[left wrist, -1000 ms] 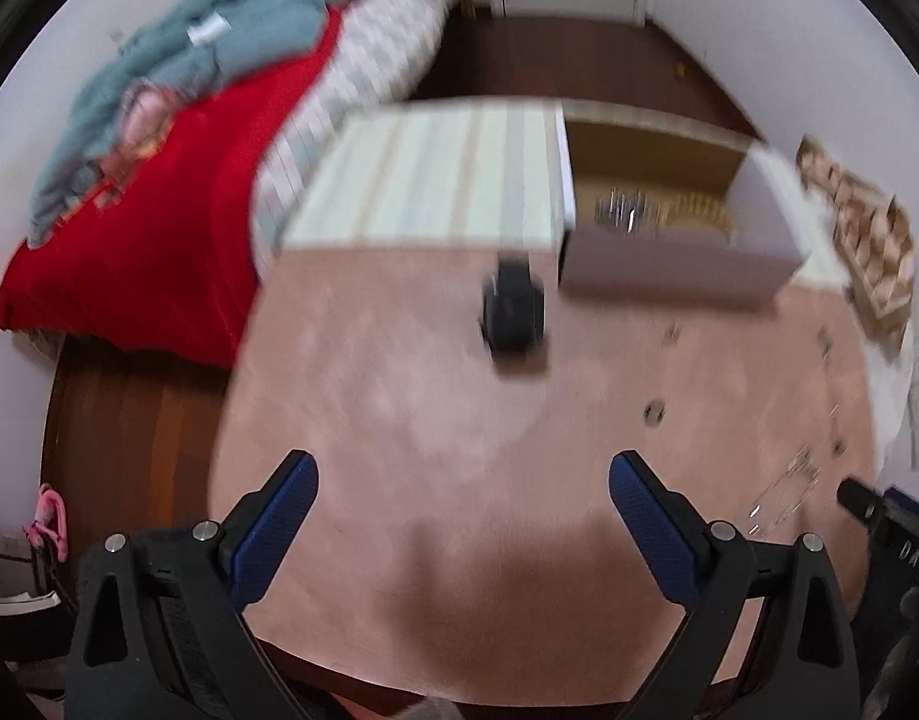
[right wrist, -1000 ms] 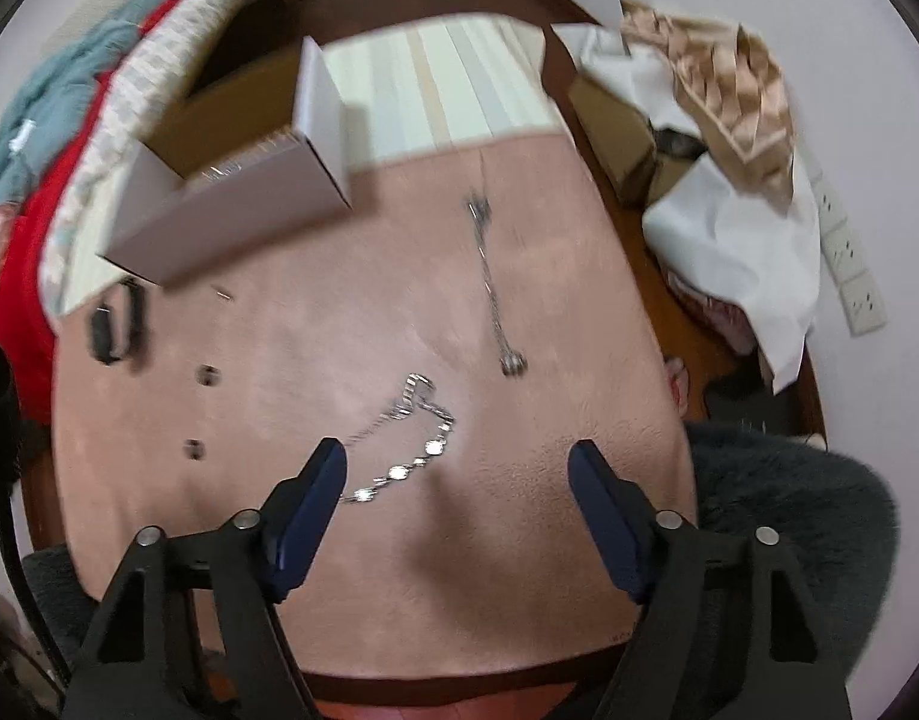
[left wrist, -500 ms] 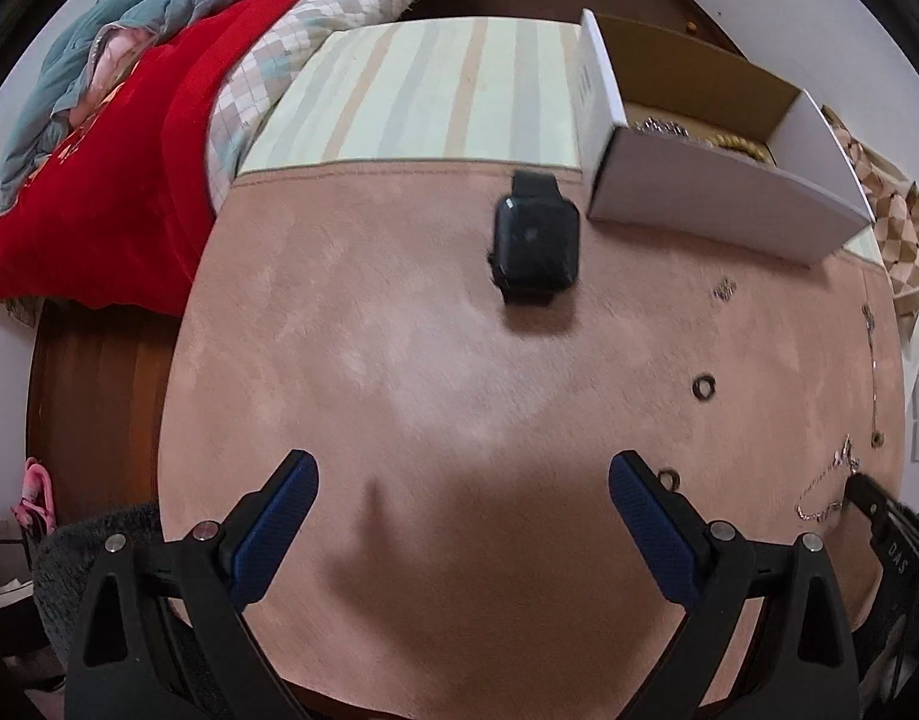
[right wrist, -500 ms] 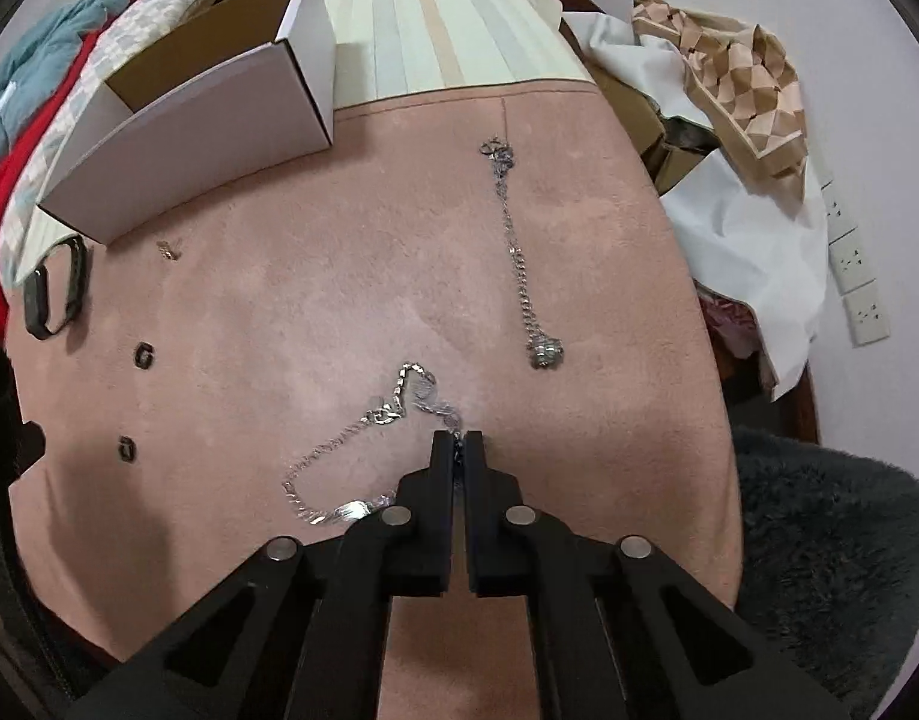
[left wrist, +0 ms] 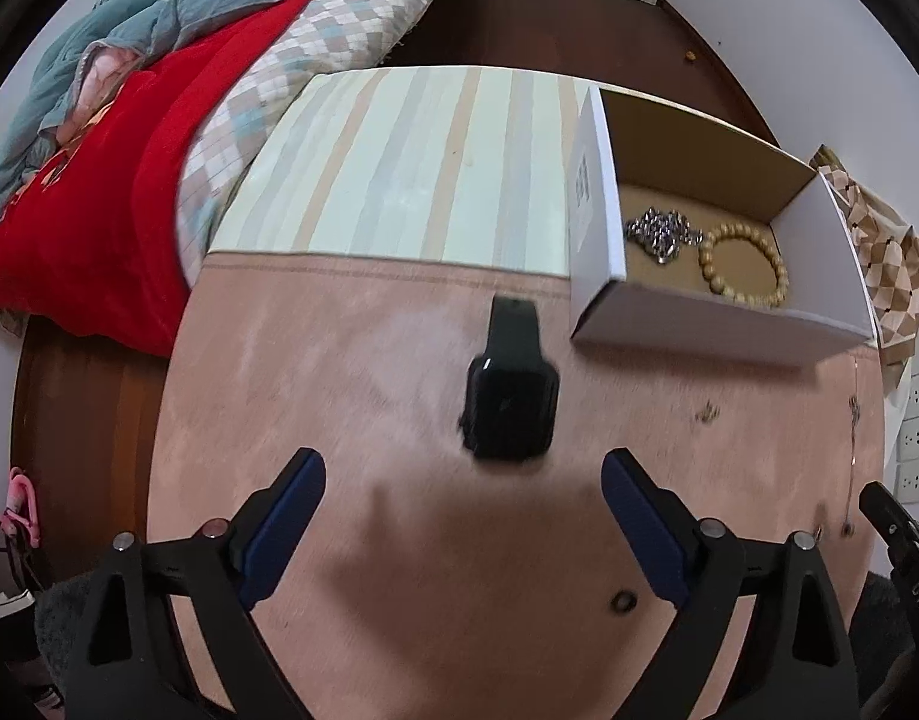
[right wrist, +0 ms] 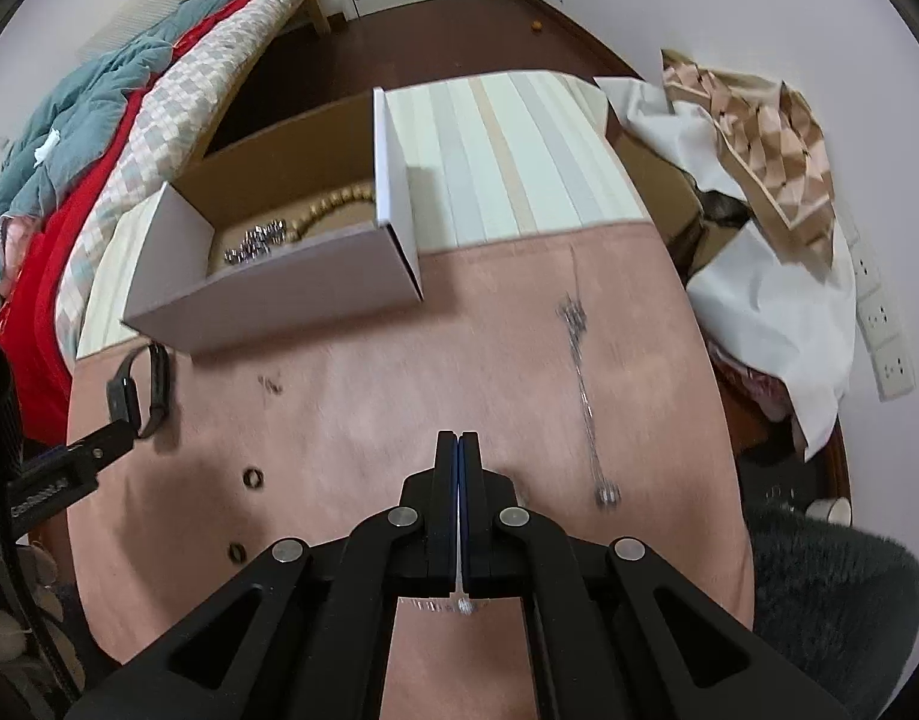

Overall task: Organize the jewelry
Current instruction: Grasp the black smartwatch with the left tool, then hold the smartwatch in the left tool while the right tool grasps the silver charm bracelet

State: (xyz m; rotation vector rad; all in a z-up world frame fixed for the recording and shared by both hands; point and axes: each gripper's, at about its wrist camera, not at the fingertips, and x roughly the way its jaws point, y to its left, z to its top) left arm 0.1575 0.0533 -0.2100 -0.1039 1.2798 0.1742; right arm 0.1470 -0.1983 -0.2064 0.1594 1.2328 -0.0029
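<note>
Fingers of our right gripper [right wrist: 458, 444] are pressing together on a thin silver chain [right wrist: 459, 603] above the pink suede mat [right wrist: 351, 396]. We are holding our left gripper [left wrist: 462, 480] wide apart before the black smartwatch [left wrist: 510, 399]; the white cardboard box [left wrist: 717, 324] beyond is holding a beige bead bracelet [left wrist: 744, 264].
</note>
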